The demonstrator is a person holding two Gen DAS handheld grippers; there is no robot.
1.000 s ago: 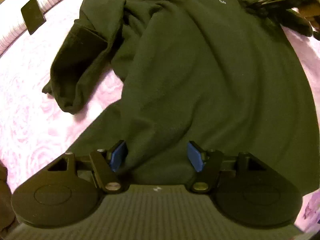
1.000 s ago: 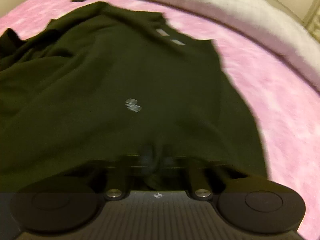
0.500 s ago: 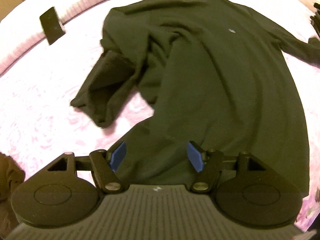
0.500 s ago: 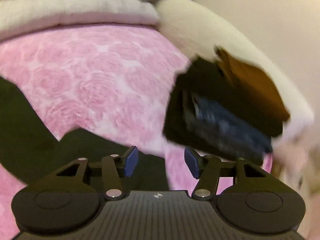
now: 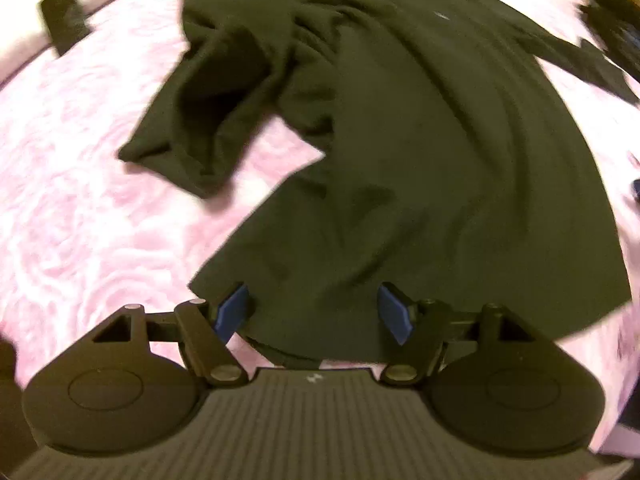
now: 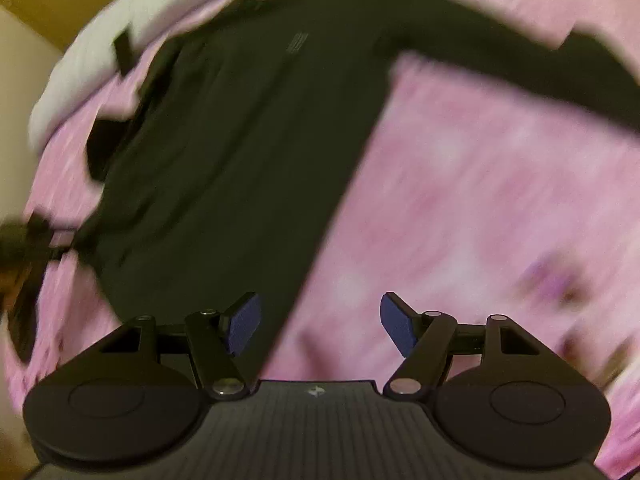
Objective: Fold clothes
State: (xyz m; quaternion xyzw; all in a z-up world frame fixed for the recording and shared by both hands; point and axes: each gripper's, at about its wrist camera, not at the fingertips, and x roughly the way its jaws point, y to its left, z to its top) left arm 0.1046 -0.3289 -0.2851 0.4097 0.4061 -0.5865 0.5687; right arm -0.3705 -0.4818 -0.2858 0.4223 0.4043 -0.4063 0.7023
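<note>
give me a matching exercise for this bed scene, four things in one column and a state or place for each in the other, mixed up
Things:
1. dark shirt
2. left sleeve
3. right sleeve
4. left gripper

States or places:
A. stretched out straight over the pink blanket
B. crumpled and folded back on itself
C. open, at the shirt's hem
D. body spread out, lying on the blanket

Pairs: 1-D, 2-B, 3-A, 4-C

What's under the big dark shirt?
The dark shirt lies spread on a pink rose-patterned blanket, which shows all around its edges. Whatever lies directly beneath the cloth is covered, so it cannot be seen.
</note>
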